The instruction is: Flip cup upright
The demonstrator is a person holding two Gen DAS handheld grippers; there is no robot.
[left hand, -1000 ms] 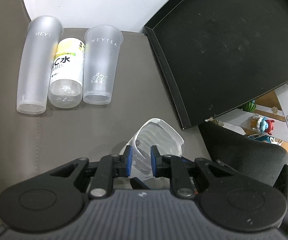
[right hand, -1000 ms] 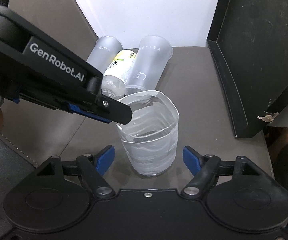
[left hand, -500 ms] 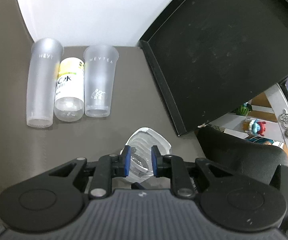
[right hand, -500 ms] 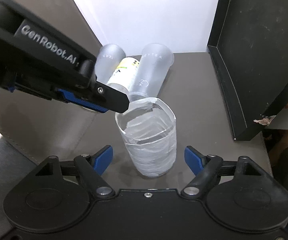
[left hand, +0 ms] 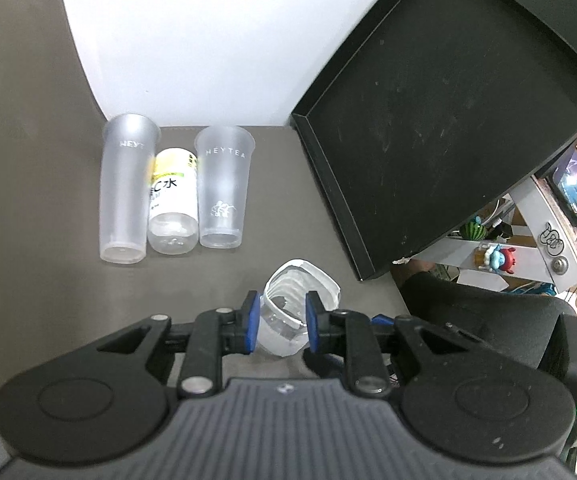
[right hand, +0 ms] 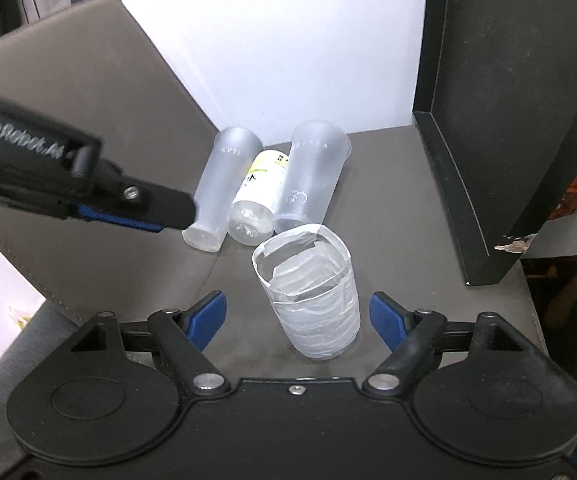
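A short cup wrapped in white tape (right hand: 312, 296) stands upright on the grey table, mouth up. In the left wrist view the cup (left hand: 294, 316) shows far below between the blue pads. My left gripper (left hand: 278, 322) is raised well above the table; its jaws stand a small gap apart and hold nothing. In the right wrist view it (right hand: 168, 216) hangs up left of the cup, clear of it. My right gripper (right hand: 298, 318) is open wide, its pads on either side of the cup without touching.
Two frosted tall cups (left hand: 222, 192) (left hand: 124, 188) and a clear bottle (left hand: 172, 204) lie side by side at the back. A black tray (left hand: 448, 120) leans on the right. The table's edge and a black chair (left hand: 488, 320) are at the right.
My left gripper has risen up and away to the left, off the cup's rim. The cup stays upright between the right gripper's open pads.
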